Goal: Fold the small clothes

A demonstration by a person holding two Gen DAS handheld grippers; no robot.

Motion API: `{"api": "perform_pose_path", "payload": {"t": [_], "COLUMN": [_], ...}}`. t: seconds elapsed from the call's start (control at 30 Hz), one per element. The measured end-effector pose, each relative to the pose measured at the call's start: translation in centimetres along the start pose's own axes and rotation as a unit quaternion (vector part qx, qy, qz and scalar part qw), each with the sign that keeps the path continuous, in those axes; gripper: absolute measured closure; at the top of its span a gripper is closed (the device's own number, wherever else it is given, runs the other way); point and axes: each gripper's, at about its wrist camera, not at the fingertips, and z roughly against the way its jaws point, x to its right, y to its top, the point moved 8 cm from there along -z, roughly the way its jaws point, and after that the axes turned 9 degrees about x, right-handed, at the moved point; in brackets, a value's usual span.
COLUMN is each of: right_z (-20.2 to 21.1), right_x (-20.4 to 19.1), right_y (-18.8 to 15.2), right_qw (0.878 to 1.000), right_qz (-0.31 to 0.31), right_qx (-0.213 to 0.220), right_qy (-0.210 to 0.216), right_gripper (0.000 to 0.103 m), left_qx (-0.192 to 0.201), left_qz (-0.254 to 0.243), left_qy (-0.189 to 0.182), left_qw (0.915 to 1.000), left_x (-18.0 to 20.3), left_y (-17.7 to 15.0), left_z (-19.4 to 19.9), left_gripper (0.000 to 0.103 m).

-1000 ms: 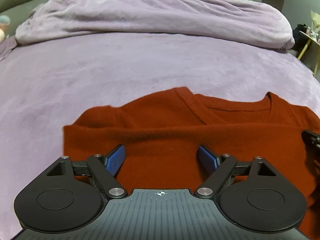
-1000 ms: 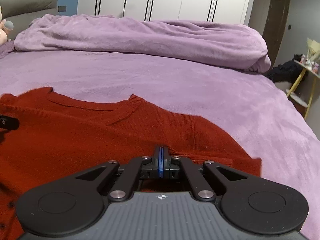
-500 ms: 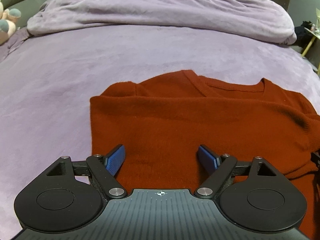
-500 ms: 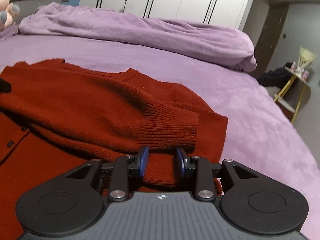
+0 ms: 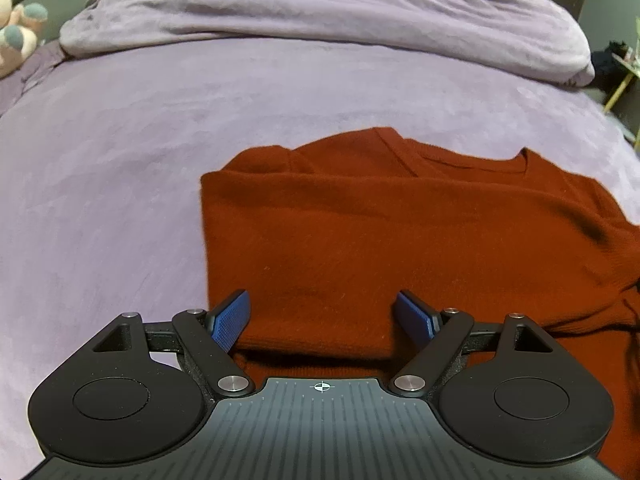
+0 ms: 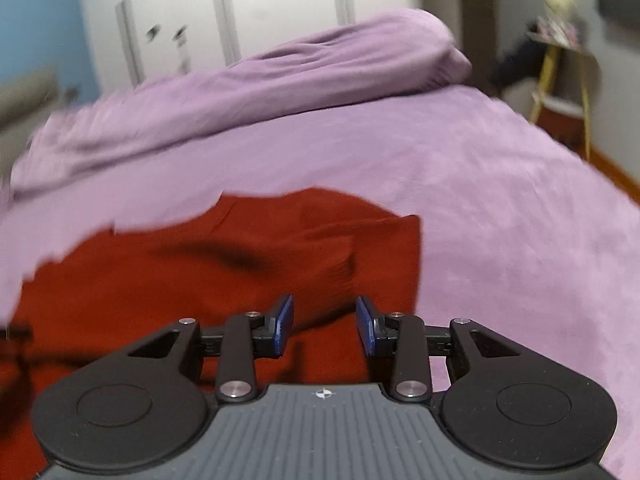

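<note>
A rust-red knitted cardigan (image 5: 380, 240) lies on the purple bed cover, with both sleeves folded in across its body. My left gripper (image 5: 324, 314) hovers open over the garment's near left part, its blue pads (image 5: 230, 318) wide apart and holding nothing. In the blurred right wrist view the same cardigan (image 6: 240, 264) fills the lower left. My right gripper (image 6: 325, 326) is above the folded sleeve near the garment's right edge. Its jaws are opening, with cloth below them but nothing pinched between the pads.
The purple bed cover (image 5: 120, 160) spreads all round the cardigan. A bunched purple duvet (image 5: 320, 12) lies along the far side. A plush toy (image 5: 18, 36) sits at the far left. A yellow-legged side table (image 6: 560, 52) stands beyond the bed's right edge.
My right gripper went from shut on the sleeve cuff to open, let the sleeve drop onto the body, and rolled while drawing back. The left gripper drew back, staying open.
</note>
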Motion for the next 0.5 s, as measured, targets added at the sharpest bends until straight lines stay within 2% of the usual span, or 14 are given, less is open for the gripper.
{"api": "perform_pose_path", "payload": {"t": [0.23,0.33,0.37,0.43,0.5], "right_z": [-4.3,-4.1,-3.8,-3.3,-3.8], "right_x": [-0.5,-1.7,-1.8,-1.3,-0.1], "right_y": [-0.2,0.2,0.4,0.8,0.7], "right_qw": [0.998,0.997,0.997,0.995,0.991], "right_qz": [0.044,0.074,0.079,0.092,0.108], "right_qx": [-0.038,-0.024,-0.012,0.008,0.008], "right_qy": [-0.014,0.001,0.002,-0.024,-0.082], "right_gripper": [0.070,0.099,0.099,0.099,0.103], "left_qx": [0.004,0.004,0.004,0.007,0.013], "left_qz": [-0.020,-0.023,-0.021,-0.015,-0.013], "left_qy": [0.003,0.003,0.002,-0.003,-0.013], "left_qw": [0.9998,0.9997,0.9998,0.9999,0.9997], "left_x": [0.5,0.6,0.5,0.5,0.6], "left_y": [-0.2,-0.2,-0.1,-0.1,0.0], "left_z": [0.2,0.2,0.2,0.5,0.9], "left_gripper": [0.018,0.018,0.018,0.019,0.020]}}
